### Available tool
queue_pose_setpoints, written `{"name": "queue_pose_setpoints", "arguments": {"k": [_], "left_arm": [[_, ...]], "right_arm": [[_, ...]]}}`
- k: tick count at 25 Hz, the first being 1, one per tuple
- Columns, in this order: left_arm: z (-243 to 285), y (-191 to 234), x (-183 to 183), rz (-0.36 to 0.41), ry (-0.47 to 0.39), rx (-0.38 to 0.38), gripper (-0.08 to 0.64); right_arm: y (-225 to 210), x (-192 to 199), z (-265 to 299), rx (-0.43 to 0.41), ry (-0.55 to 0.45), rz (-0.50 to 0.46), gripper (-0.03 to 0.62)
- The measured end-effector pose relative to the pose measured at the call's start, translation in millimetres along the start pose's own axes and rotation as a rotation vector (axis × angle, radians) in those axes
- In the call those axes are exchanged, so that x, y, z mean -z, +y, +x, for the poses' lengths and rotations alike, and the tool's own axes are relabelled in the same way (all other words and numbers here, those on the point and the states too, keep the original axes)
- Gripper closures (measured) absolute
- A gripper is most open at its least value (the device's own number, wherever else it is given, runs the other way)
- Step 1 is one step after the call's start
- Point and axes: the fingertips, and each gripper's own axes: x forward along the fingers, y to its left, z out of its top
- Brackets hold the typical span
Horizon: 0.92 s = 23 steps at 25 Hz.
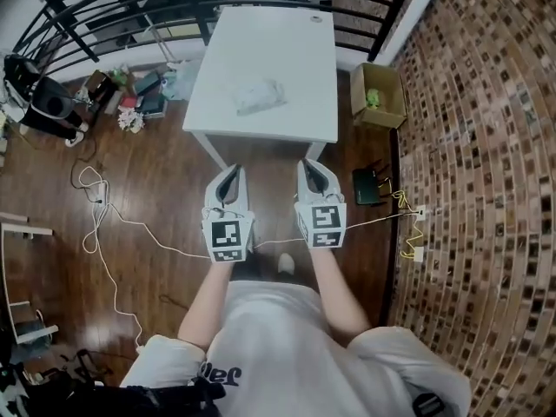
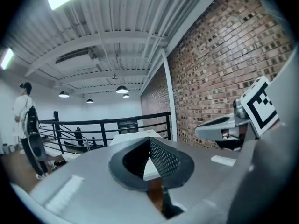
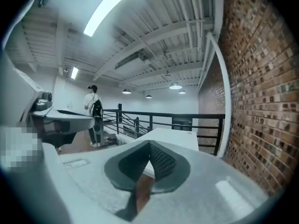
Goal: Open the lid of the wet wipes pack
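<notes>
White bench (image 1: 295, 59) on dark wood floor (image 1: 156, 207); wet wipes pack (image 1: 259, 95) (pale, crinkly wrap) lies near bench middle.

White table (image 1: 295, 50) at upper centre; dark brown wood floor (image 1: 148, 198); mottled red-brown brick wall (image 1: 486, 146) at right; black railing (image 1: 397, 9).

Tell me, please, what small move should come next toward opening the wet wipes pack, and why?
Probably bring the left claw and right claw forward over the white table: both are shut, empty and short of its near edge, while the wet wipes pack lies untouched mid-table.
</notes>
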Motion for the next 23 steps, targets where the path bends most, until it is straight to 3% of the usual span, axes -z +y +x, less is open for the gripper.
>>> {"name": "queue_pose_setpoints", "arguments": {"k": [5,8,12,17,23], "left_arm": [[-16,18,-48,0.034,-0.108,-0.001,0.541],[-9,8,-67,0.05,-0.168,0.04,0.541],[-6,0,-72,0.067,-0.19,0.07,0.541],[-1,16,-59,0.051,-0.155,0.076,0.541],[-3,33,-62,0.037,-0.175,0.097,0.541]], "right_arm": [[14,-63,-6,-0.03,-0.14,-0.025,0.601],[15,-88,-7,-0.019,-0.19,-0.05,0.601],[20,-97,-6,-0.028,-0.199,-0.053,0.6],[32,-92,0,-0.023,-0.173,-0.038,0.6],[50,-103,8,-0.027,-0.181,-0.057,0.601]]}}
